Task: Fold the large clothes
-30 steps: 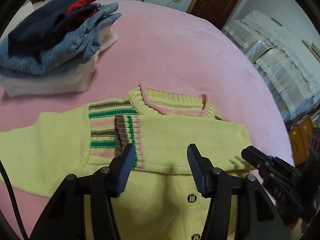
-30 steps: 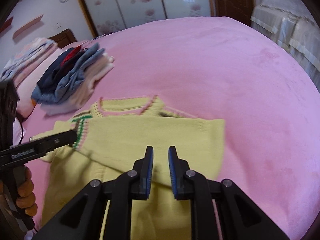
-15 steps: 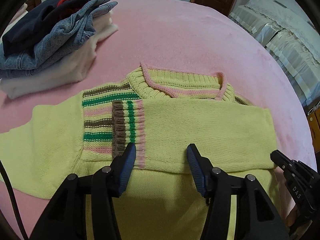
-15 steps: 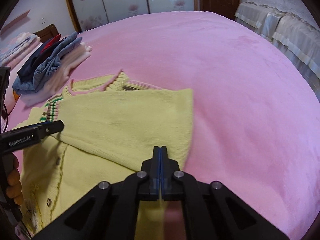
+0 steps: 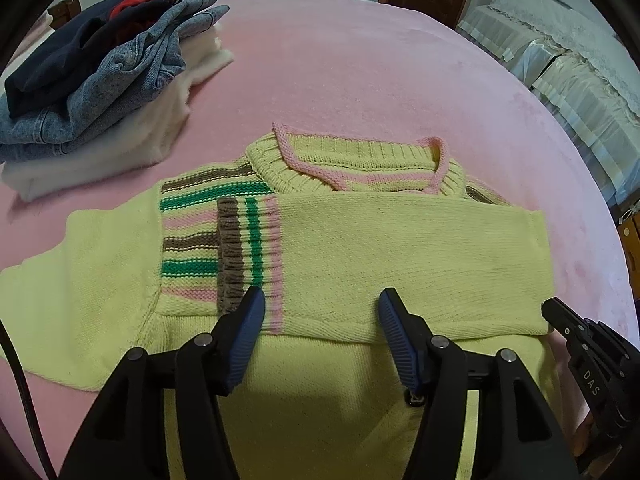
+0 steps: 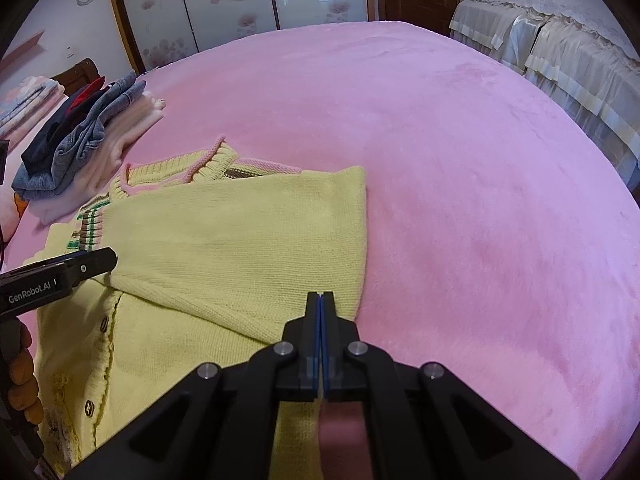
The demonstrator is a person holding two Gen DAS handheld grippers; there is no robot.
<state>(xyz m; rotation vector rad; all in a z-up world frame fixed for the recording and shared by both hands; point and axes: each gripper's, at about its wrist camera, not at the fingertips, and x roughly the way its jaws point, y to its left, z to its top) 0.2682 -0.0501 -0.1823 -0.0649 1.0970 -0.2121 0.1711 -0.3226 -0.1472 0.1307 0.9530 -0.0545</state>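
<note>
A yellow knitted cardigan (image 5: pixel 400 240) lies flat on the pink bed, collar (image 5: pixel 360 160) away from me. One sleeve is folded across its chest, and the striped cuff (image 5: pixel 248 248) rests on the left. My left gripper (image 5: pixel 320 300) hovers low over that sleeve's near edge. Its jaws are opening and nothing is pinched between them. My right gripper (image 6: pixel 321 294) is shut, its tips at the cardigan's (image 6: pixel 240 240) right folded edge. No fabric shows between its pads. It also shows in the left wrist view as the right gripper (image 5: pixel 556 308). The left gripper (image 6: pixel 96 260) shows in the right wrist view.
A pile of folded clothes (image 5: pixel 100 80) with denim on top sits at the bed's far left. Pink bedspread (image 6: pixel 480 160) stretches right and beyond. Cloth-covered furniture (image 5: pixel 580 60) stands past the right edge. A person's hand (image 6: pixel 20 360) holds the left gripper.
The right gripper's jaws closed and it shifted to the cardigan's right edge. Both grippers sank closer to the cardigan. The left jaws stand slightly wider.
</note>
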